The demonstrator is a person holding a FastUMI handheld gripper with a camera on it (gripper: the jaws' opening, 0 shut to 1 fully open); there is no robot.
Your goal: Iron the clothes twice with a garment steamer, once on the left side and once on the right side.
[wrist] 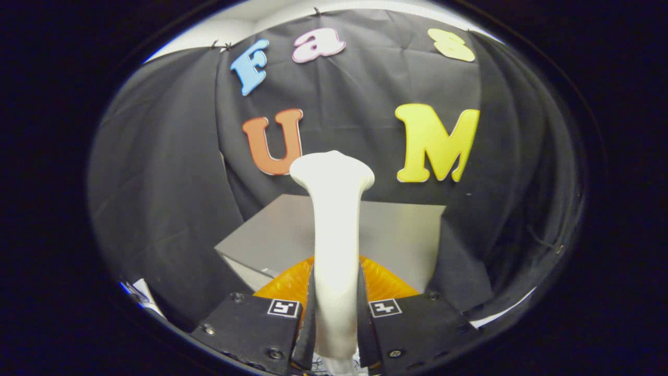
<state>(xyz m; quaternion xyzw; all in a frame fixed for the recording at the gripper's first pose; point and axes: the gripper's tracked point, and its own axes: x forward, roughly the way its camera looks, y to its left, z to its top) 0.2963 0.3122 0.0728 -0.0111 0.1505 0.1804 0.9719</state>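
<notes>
Steamer [334,230] stands upright, clamped between our gripper's [335,318] fingers above the orange garment [292,284] on the grey box [396,235], so we judge we next lower its head onto one side.

Grey platform [396,230] under orange garment [383,282]

Your gripper [335,308] clamps the white garment steamer [334,230].
Its head rises above the grey box [396,235]; orange cloth [383,284] lies just beneath.
</notes>
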